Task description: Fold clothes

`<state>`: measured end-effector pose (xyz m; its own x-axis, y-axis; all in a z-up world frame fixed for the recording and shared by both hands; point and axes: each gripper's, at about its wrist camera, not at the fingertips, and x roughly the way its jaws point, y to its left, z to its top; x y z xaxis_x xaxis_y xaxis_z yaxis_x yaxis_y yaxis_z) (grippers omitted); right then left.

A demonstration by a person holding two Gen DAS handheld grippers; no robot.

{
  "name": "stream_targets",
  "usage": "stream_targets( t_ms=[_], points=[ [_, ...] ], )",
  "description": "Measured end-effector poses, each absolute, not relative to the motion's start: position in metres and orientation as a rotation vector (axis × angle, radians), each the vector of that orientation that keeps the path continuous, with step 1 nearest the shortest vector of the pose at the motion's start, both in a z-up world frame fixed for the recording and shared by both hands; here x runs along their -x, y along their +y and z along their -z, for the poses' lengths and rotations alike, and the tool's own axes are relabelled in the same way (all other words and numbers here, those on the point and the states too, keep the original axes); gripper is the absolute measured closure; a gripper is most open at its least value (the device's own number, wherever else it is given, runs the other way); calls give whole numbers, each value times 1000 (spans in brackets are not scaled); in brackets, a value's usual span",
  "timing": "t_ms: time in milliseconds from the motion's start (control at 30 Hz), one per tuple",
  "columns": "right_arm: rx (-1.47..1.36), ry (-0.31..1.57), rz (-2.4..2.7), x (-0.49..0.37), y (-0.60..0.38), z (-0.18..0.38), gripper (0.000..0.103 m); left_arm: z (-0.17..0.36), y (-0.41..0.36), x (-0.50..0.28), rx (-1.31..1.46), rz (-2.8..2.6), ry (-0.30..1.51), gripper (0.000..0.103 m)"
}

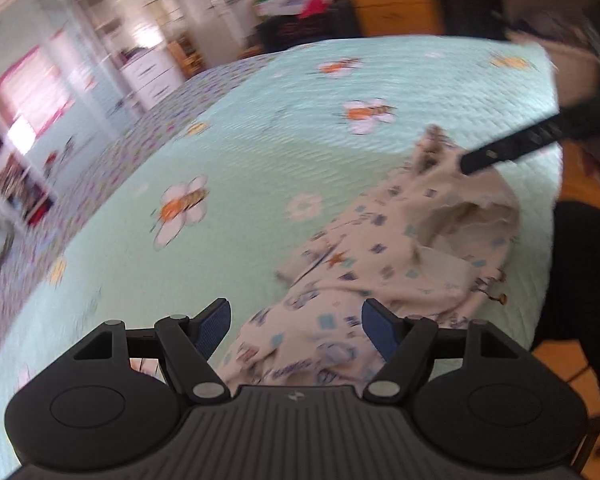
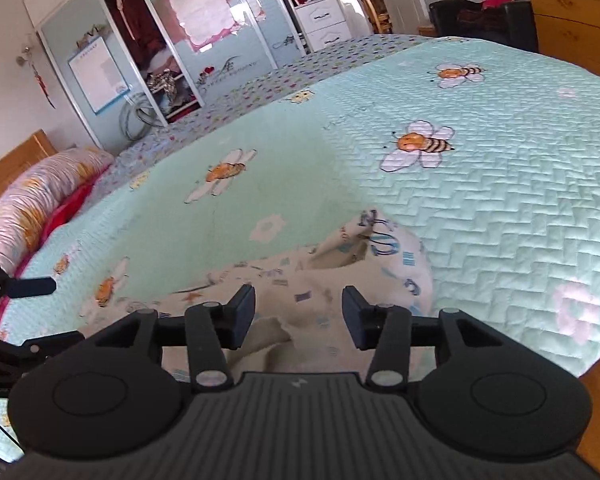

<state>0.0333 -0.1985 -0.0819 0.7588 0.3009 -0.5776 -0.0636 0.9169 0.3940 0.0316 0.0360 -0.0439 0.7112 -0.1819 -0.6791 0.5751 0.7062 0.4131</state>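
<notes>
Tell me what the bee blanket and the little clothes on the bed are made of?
The bee blanket looks like quilted cotton or polyester: stitched zigzag ridges and a slight sheen show. The little garment looks like soft, matte cotton knit: it crumples loosely and its plain inside shows no shine. Neither can be told for sure.

Left claw [image 1: 296, 330]: jaws wide apart, pads clear of anything, pointing steeply down. Right claw [image 2: 298, 318]: jaws parted, nothing pinched, tilted downward. From the left wrist view, the right claw's finger reaches in from the right edge.
</notes>
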Motion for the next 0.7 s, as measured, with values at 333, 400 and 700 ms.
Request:
stream_targets(
  t_ms=[333,400,700],
  points=[
    [-476,710,-168,-28,-223,94,53,121,-30,-42,-1049,660,773,39],
    [-483,710,-172,-27,-224,94,53,117,-24,-53,-944,610,780,82],
    [-481,678,-186,-19,-230,84,52,35,31,-42,-475,550,650,89]
  ],
)
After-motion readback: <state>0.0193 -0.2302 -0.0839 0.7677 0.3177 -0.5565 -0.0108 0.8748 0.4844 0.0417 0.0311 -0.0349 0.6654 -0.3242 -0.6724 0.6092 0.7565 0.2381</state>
